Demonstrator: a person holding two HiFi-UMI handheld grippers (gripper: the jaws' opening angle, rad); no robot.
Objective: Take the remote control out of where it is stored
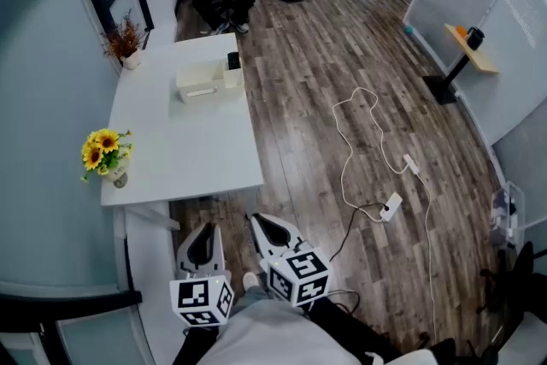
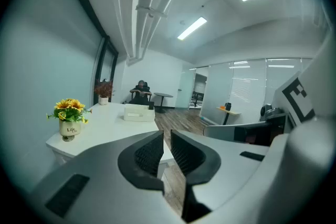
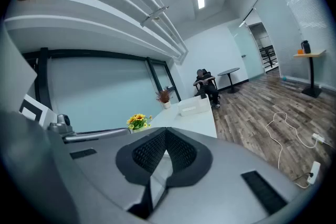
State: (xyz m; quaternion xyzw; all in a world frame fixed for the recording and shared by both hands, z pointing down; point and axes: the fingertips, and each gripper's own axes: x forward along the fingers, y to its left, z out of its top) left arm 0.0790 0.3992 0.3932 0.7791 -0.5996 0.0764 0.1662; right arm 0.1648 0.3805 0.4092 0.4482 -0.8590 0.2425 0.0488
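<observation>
A small dark remote control (image 1: 233, 60) is seen standing upright at the right-hand end of a low white storage box (image 1: 205, 83). The box is set flat on the far part of the white tabletop (image 1: 184, 150), close to its right edge. Both are placed well ahead of both pairs of jaws and touched by neither.

Box (image 1: 205, 85) on table (image 1: 184, 141) far end, sunflower pot (image 1: 108, 156) left edge
</observation>
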